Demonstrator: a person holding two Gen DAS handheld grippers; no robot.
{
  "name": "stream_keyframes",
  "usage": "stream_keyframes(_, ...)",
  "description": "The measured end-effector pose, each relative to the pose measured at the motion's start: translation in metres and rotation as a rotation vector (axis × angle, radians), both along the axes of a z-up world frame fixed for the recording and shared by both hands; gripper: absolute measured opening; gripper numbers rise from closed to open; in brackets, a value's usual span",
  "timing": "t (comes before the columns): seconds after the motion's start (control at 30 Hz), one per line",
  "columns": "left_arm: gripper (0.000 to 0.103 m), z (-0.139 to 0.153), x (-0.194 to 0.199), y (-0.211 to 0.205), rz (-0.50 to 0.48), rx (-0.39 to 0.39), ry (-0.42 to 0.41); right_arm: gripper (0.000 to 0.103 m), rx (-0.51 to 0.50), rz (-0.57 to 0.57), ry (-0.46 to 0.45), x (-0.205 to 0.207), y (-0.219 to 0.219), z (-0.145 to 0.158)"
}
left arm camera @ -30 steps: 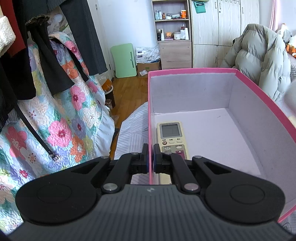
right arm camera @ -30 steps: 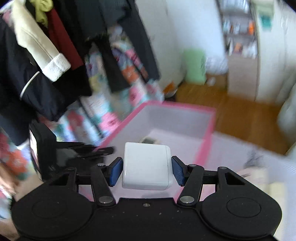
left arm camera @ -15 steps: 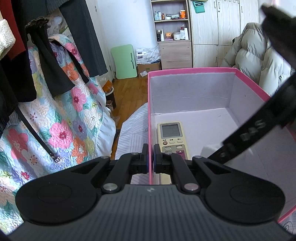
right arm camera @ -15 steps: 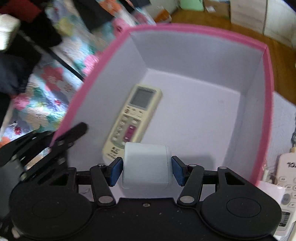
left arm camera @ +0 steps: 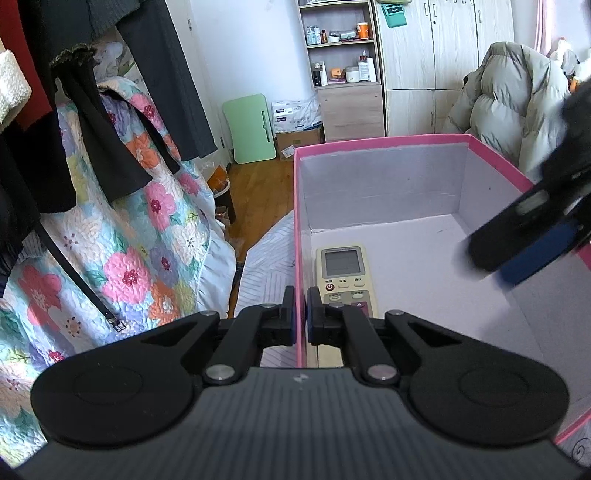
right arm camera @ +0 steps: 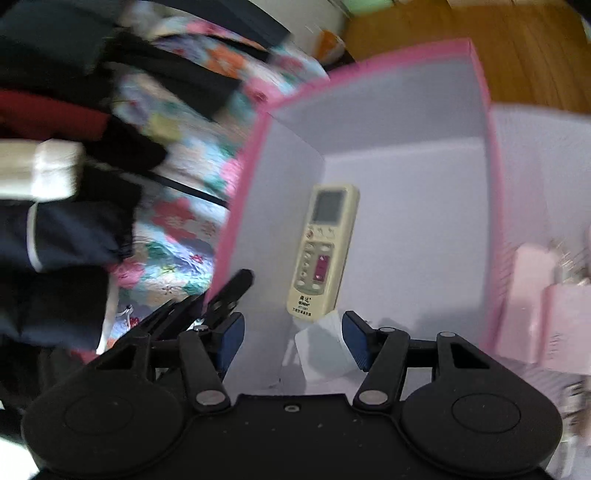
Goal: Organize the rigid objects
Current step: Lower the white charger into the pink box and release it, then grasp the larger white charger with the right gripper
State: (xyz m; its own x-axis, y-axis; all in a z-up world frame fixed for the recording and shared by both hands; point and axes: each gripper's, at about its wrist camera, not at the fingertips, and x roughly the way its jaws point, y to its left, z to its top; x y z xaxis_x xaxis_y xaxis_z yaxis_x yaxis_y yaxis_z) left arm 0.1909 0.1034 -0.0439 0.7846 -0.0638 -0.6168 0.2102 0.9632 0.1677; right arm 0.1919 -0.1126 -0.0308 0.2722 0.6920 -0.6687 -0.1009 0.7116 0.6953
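While my left gripper (left arm camera: 301, 314) is pinching the pink box (left arm camera: 380, 142) wall, my right gripper (right arm camera: 291, 338) is spreading, apparently releasing the white block (right arm camera: 321, 349) beside the remote (right arm camera: 325, 251).

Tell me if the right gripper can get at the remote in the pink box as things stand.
Probably yes: the right gripper is already inside the pink box, jaws open, remote just ahead. Only the white block between its jaws intervenes.

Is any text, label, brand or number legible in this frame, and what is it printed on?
None reads clearly.
Remote control in the pink box: dark print at its bottom end, button captions, all too small and blurred.
Cardboard cartons by the shelf: blue print, too small.
Teal sign on the cupboard: illegible.
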Motion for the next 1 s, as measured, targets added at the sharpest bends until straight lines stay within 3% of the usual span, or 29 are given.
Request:
stream_keyframes(0.07,0.004,0.000,0.000,0.000,0.000,-0.001,0.000,0.066,-0.006,0.006,-0.090,-0.013,-0.018,0.016)
stream_keyframes(0.17,0.004,0.000,-0.001,0.000,-0.001,0.000,-0.001,0.067,-0.014,-0.116,-0.177,-0.032,-0.063,0.024)
stream_keyframes(0.37,0.004,0.000,-0.001,0.000,-0.005,0.005,-0.002,0.068,-0.226,-0.245,-0.231,-0.068,-0.120,0.005)
stream_keyframes(0.57,0.004,-0.001,-0.002,0.000,-0.002,0.002,-0.004,0.062,-0.446,-0.255,-0.328,-0.093,-0.113,-0.019)
stream_keyframes(0.8,0.005,0.000,-0.002,-0.001,-0.012,0.017,-0.008,0.060,-0.582,-0.141,-0.455,-0.087,-0.081,-0.032)
stream_keyframes(0.97,0.005,0.000,-0.003,0.000,-0.002,0.017,-0.014,0.060,-0.716,-0.086,-0.464,-0.071,-0.065,-0.048)
stream_keyframes(1.0,0.005,0.000,-0.003,-0.001,-0.003,0.019,-0.015,0.064,-0.737,-0.062,-0.469,-0.071,-0.063,-0.051)
